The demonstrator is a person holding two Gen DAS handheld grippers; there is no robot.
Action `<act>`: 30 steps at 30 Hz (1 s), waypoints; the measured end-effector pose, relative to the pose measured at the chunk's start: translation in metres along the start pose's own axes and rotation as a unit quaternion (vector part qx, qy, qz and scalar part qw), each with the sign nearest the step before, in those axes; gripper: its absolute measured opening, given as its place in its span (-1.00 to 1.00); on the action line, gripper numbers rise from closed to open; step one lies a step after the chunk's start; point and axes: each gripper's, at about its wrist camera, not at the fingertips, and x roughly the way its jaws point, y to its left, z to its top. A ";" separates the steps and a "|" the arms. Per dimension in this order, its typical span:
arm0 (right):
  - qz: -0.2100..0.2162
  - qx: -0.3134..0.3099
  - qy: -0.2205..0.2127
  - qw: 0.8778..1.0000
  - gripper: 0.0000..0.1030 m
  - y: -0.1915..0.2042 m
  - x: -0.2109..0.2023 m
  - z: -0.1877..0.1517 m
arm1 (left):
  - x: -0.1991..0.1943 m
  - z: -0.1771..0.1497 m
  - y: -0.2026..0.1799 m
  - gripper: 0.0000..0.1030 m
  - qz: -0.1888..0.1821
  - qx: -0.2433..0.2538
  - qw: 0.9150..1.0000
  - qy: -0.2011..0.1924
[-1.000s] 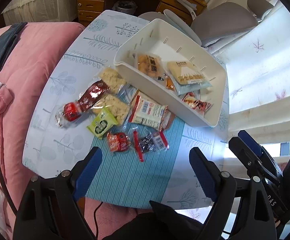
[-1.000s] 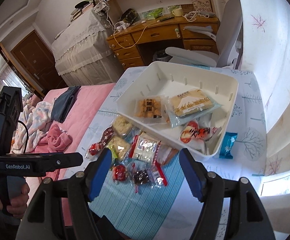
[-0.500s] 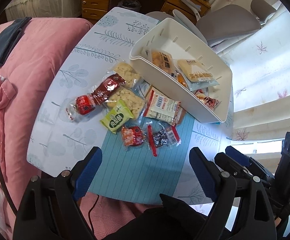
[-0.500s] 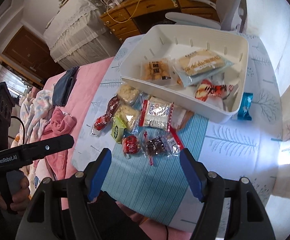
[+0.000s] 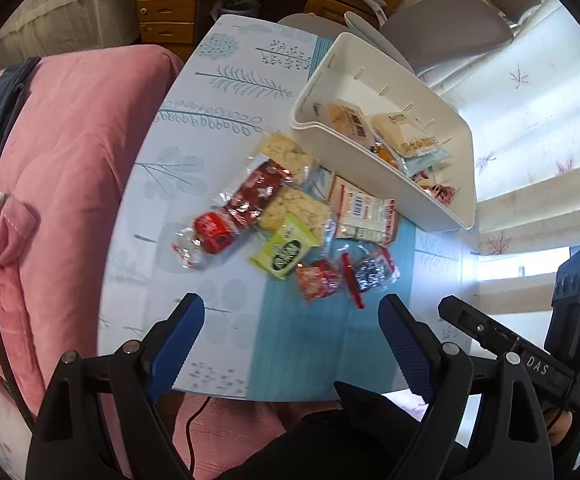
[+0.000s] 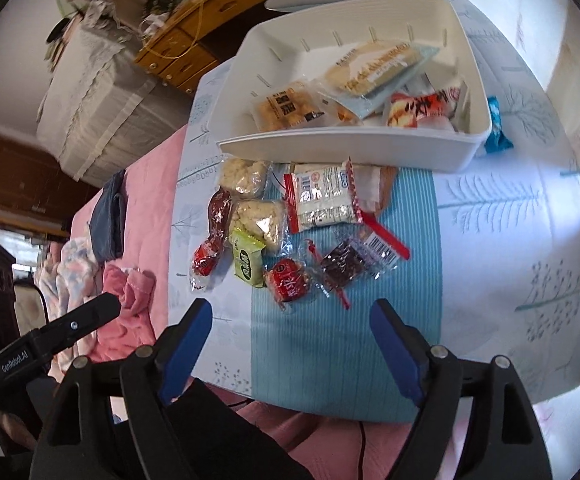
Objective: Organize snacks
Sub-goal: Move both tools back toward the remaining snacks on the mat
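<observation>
Hovering over a small table (image 5: 226, 80) dressed in a smooth pale cloth printed with leaves and a ribbed teal stripe down the middle. Lying in a loose heap at the centre of both views — crinkly, glossy snack packets (image 6: 290, 232): two clear bags of knobbly pale rice puffs (image 6: 258, 220), a long dark-red wrapper (image 5: 258, 194), a round red sweet (image 5: 212, 232) in clear film, a lime-green pouch (image 5: 286, 250), a flat white pack with red edges (image 6: 322, 198), an orange-red packet (image 5: 316, 278) and a dark brown bar (image 6: 346, 266) in clear film. Standing just beyond the heap, toward the upper right of the frames, a rigid white plastic bin (image 6: 342, 148) with slotted walls, holding four or so packets already, a thin blue wrapper (image 6: 496, 128) resting outside its right wall. Spreading wide with nothing between the ribbed blue pads: the left gripper (image 5: 290, 340), low in its own view, short of the green pouch. Having just been opening further, likewise gaping and empty above the teal stripe: the right gripper (image 6: 290, 340), near the orange-red packet. Bunching at the left, a soft quilted pink blanket (image 5: 70, 152).
</observation>
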 end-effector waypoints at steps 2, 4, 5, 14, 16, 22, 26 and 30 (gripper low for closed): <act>-0.001 0.029 0.001 1.000 0.61 0.003 0.007 -0.007 | -0.001 0.003 0.009 0.71 0.000 0.010 1.000 0.002; -0.002 0.050 0.001 0.999 0.61 0.004 0.012 -0.013 | 0.000 0.007 0.019 0.71 0.000 0.021 1.000 0.006; -0.003 0.066 0.000 0.998 0.61 0.006 0.016 -0.018 | 0.001 0.009 0.025 0.71 0.000 0.028 1.000 0.009; -0.009 0.182 -0.024 0.983 0.63 0.008 0.043 -0.054 | 0.024 0.024 0.059 0.71 0.006 0.092 0.995 0.048; -0.007 0.208 -0.031 0.978 0.64 0.008 0.049 -0.060 | 0.030 0.028 0.061 0.71 0.009 0.112 0.992 0.051; 0.016 0.290 -0.043 0.956 0.64 0.005 0.069 -0.074 | 0.051 0.038 0.068 0.71 0.019 0.167 0.984 0.049; 0.036 0.344 -0.048 0.937 0.64 0.004 0.084 -0.076 | 0.069 0.043 0.070 0.71 0.014 0.201 0.978 0.050; 0.043 0.396 -0.047 0.916 0.64 0.002 0.098 -0.072 | 0.088 0.047 0.070 0.71 0.025 0.228 0.972 0.054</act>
